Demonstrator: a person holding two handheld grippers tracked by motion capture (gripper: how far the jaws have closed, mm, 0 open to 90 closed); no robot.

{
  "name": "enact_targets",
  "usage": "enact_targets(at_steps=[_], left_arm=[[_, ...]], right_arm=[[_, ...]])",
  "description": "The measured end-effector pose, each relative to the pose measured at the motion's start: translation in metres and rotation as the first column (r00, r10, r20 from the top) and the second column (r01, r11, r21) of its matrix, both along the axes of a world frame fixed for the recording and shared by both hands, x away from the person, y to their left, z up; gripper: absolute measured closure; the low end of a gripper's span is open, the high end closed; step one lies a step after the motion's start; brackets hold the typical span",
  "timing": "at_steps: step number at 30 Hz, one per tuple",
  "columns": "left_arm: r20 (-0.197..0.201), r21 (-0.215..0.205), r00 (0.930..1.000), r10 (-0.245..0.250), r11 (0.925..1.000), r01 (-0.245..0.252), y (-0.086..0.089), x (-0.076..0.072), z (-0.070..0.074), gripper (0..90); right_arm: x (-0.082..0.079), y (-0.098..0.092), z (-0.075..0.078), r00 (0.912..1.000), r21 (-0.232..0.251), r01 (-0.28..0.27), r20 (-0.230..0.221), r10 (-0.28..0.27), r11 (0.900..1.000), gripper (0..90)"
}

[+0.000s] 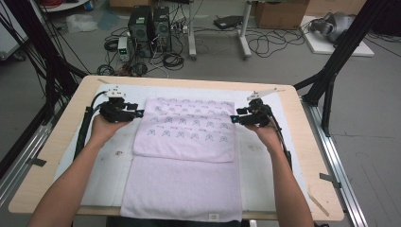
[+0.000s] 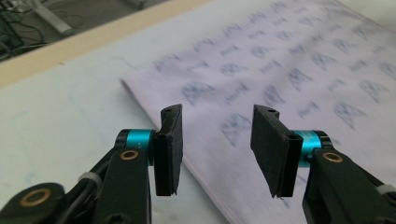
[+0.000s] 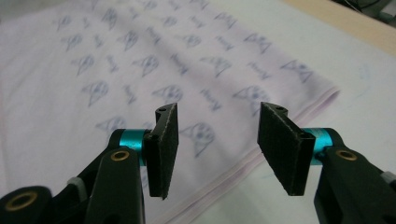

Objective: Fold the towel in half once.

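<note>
Grey floor with computer towers [image 1: 150, 28] and cables beyond a wooden bench [image 1: 56, 142] topped by a white mat [image 1: 111, 175]. Seen from above: pink towel [image 1: 187, 156] folded over on the mat, printed half uppermost; left tongs [image 1: 140, 113] and right tongs [image 1: 232, 118] at its two side edges. Left gripper view: jaws apart, empty, above the towel's edge [image 2: 154, 100]. Right gripper view: jaws apart, empty, over the printed cloth [image 3: 140, 60]
</note>
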State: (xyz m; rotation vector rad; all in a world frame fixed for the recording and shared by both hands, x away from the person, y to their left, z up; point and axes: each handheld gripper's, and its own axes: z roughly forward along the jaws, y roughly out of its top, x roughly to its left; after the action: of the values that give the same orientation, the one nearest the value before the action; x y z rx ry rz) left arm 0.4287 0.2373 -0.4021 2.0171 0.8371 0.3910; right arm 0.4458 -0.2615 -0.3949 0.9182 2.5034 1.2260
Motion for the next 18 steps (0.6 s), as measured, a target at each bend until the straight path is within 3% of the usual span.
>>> enact_targets(at_steps=[7,9,12,15,18], left_arm=[[-0.012,-0.011,0.9943,-0.106,0.9944,0.105,-0.005,-0.039,-0.022,54.1],[-0.007,-0.003,0.9910,-0.134,0.9910,0.134,-0.006,-0.047,-0.027,54.8],[-0.022,0.006,0.9869,-0.160,0.9871,0.160,-0.004,-0.054,-0.032,55.4],[-0.032,0.001,0.9831,-0.180,0.9836,0.180,-0.001,-0.061,-0.036,56.7],[-0.057,0.034,0.9786,-0.198,0.9792,0.200,-0.002,-0.064,-0.043,60.3]], right_arm=[[-0.043,0.008,-0.026,0.9972,-0.017,-0.074,-0.010,0.074,0.997,50.1],[-0.054,0.008,-0.033,0.9960,0.009,-0.089,-0.001,0.089,0.996,51.4],[-0.062,0.013,-0.037,0.9906,-0.014,-0.124,-0.061,0.123,0.992,50.5],[-0.076,0.015,-0.039,0.9896,-0.013,-0.144,0.003,0.144,0.990,52.8],[-0.081,0.015,-0.048,0.9883,-0.025,-0.152,-0.018,0.152,0.988,54.7]])
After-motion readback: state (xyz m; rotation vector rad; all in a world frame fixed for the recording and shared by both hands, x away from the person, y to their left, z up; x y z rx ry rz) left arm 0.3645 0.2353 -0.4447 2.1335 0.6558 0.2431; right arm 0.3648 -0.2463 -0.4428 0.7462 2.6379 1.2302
